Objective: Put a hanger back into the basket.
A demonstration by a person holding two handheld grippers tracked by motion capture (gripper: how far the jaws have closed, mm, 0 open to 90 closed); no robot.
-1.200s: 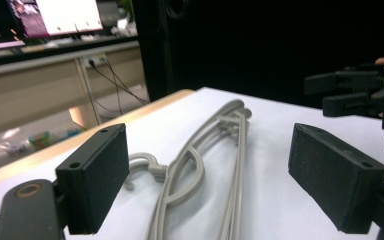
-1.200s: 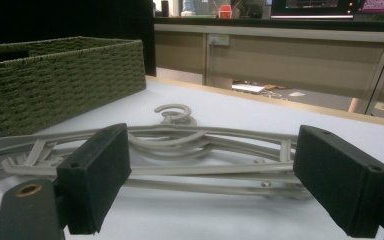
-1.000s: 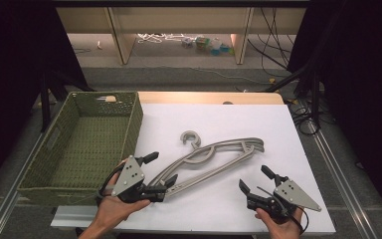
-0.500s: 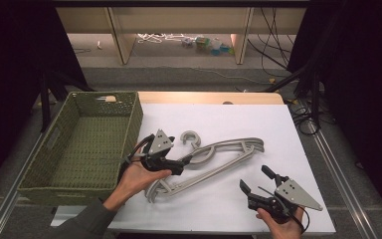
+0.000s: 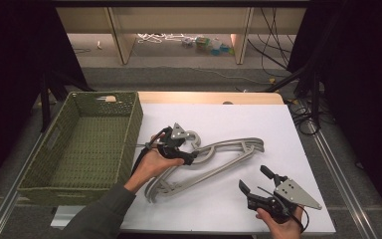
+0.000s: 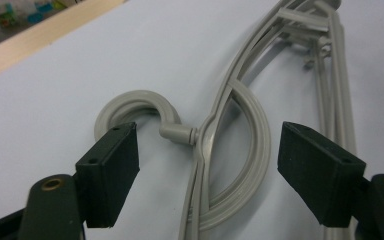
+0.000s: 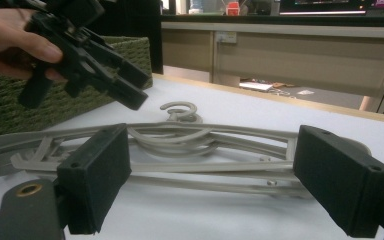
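Several grey plastic hangers (image 5: 219, 158) lie stacked on the white table (image 5: 283, 124), hook (image 5: 195, 136) toward the basket. My left gripper (image 5: 185, 149) hovers open just above the hook and neck. In the left gripper view the hook (image 6: 132, 105) sits by the left jaw, the neck (image 6: 177, 134) lies between the jaws, and nothing is gripped. My right gripper (image 5: 252, 178) rests open near the front edge, aimed at the hangers (image 7: 195, 145). The right gripper view also shows the left gripper (image 7: 105, 75) in a hand.
A green woven basket (image 5: 135, 124) stands at the table's left, close beside the left hand; its wall (image 7: 10, 110) appears in the right gripper view. Bare white surface lies right of the hangers. Shelving and cables are beyond the far edge.
My left gripper has risen from the front left of the table and moved forward and right to above the hanger hook. The right gripper has stayed put.
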